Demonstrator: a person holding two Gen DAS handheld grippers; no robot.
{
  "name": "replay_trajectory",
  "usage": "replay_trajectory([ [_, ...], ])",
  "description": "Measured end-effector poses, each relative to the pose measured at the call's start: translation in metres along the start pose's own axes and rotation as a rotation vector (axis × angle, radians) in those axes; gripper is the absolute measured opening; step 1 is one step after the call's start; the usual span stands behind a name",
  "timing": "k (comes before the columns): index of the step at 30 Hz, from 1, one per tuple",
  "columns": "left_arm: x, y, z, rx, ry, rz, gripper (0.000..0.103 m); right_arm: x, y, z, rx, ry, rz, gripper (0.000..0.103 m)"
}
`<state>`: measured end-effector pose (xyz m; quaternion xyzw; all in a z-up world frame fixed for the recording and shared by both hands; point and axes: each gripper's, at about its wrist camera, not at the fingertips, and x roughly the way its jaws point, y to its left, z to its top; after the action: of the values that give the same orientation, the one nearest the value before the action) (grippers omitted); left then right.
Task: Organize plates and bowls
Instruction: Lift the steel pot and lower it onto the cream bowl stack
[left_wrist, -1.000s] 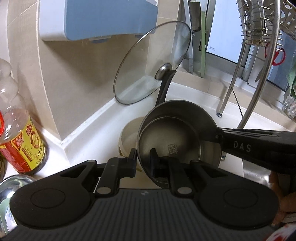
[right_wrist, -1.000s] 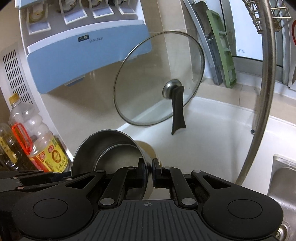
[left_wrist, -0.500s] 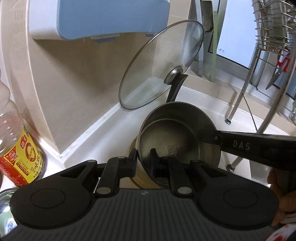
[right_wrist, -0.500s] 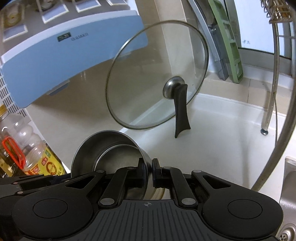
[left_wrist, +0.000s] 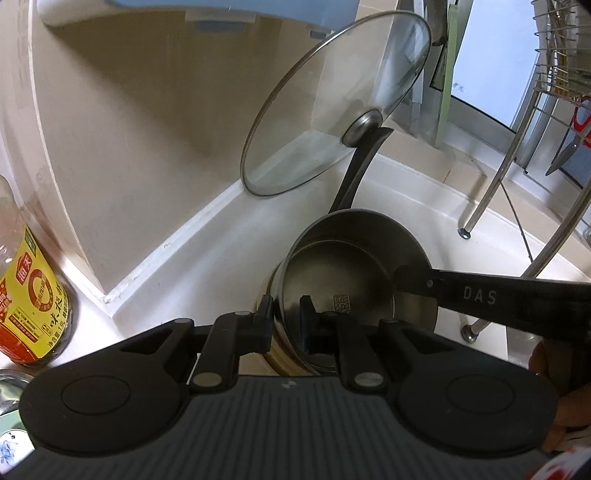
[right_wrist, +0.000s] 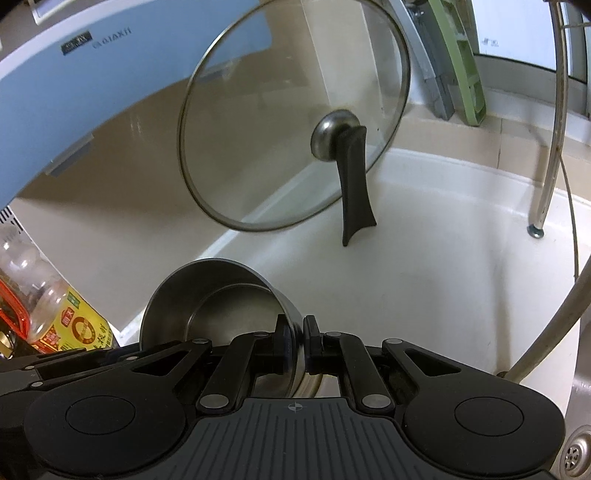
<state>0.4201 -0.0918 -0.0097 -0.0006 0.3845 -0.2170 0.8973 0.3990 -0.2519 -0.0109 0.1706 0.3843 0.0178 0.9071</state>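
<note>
A steel bowl (left_wrist: 351, 266) is nested in a cream bowl (left_wrist: 275, 347), and both are held above the white counter. My left gripper (left_wrist: 286, 314) is shut on the near rim of the stacked bowls. My right gripper (right_wrist: 295, 334) is shut on the opposite rim; the steel bowl shows there too (right_wrist: 221, 291). The right gripper's black finger marked DAS (left_wrist: 480, 295) crosses the left wrist view and reaches the bowl's right rim.
A glass pot lid (right_wrist: 295, 122) with a black handle (right_wrist: 354, 188) leans on the tiled wall behind the bowls. An oil bottle (left_wrist: 26, 288) stands at the left. A metal dish rack's legs (left_wrist: 491, 177) stand at the right. A sink drain (right_wrist: 576, 454) is at the lower right.
Both grippers have carried the stacked bowls forward and to the right, closer to the glass lid. The oil bottle has slid further left in both views. Both grips are unchanged.
</note>
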Motion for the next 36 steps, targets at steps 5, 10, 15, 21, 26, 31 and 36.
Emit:
replay_trajectory([
  [5, 0.006, 0.001, 0.000, 0.004, 0.009, -0.002, 0.013, 0.006, -0.001, 0.000, 0.010, 0.024, -0.005, 0.008],
  [10, 0.007, 0.002, 0.000, 0.007, 0.011, -0.013, 0.013, 0.007, 0.000, 0.000, 0.014, 0.020, -0.010, 0.008],
  [15, 0.007, 0.003, -0.002, 0.020, 0.010, -0.008, 0.013, 0.005, 0.001, 0.002, 0.008, -0.002, -0.016, 0.008],
  [21, 0.009, 0.004, -0.001, 0.024, 0.014, -0.005, 0.013, 0.008, -0.001, 0.001, 0.012, 0.003, -0.018, 0.008],
  [26, 0.007, 0.003, -0.001, 0.032, 0.000, -0.008, 0.013, 0.009, -0.001, 0.000, 0.009, 0.008, -0.020, 0.008],
  [31, 0.004, 0.003, -0.003, 0.036, -0.008, -0.006, 0.013, 0.008, -0.001, -0.002, 0.002, 0.005, -0.016, 0.008],
  [36, -0.004, 0.002, -0.004, 0.036, -0.020, -0.001, 0.013, 0.003, 0.002, -0.004, -0.010, -0.015, -0.011, 0.009],
])
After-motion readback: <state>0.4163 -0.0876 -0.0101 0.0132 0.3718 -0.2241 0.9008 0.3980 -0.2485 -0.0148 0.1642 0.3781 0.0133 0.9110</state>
